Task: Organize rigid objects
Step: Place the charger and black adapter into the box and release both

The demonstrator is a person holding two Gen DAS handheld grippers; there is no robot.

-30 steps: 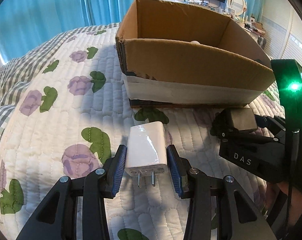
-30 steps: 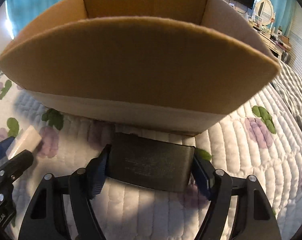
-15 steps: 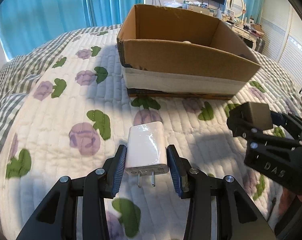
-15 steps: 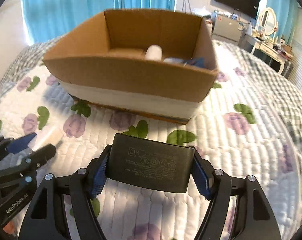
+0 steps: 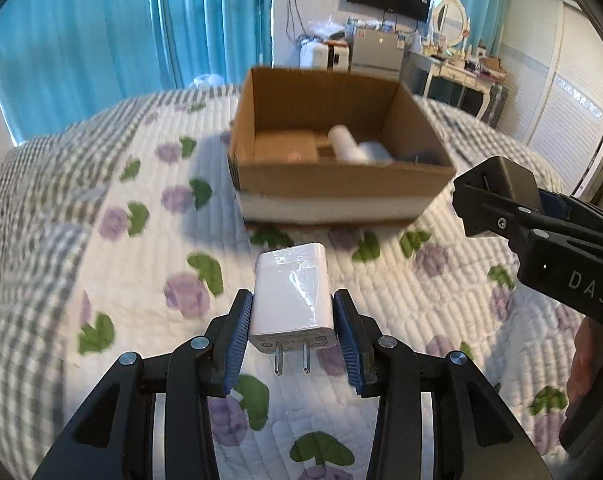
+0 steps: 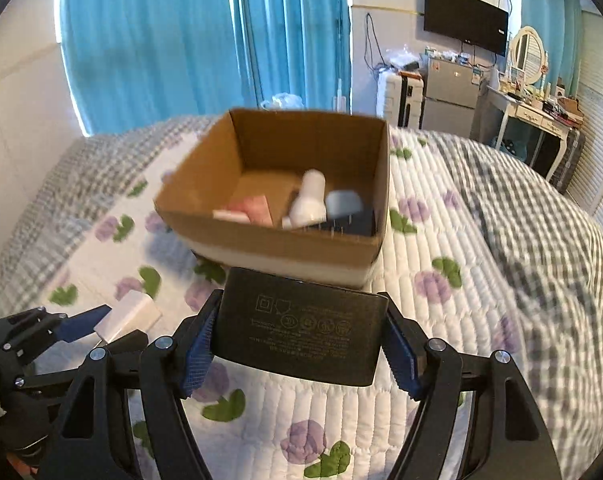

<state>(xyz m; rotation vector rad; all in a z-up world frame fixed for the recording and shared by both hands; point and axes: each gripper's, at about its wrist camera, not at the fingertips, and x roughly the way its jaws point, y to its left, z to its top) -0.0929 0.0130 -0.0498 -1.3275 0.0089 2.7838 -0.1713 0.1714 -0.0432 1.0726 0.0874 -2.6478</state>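
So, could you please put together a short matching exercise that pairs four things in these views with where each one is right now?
Things:
1. white charger
2. black adapter
3. white bottle
4. cardboard box

Places:
A. lying inside the box
B. held between the fingers of the right gripper
C. resting on the floral quilt
D. held between the fingers of the left gripper

Pairs: 1-D, 2-B, 3-A, 4-C
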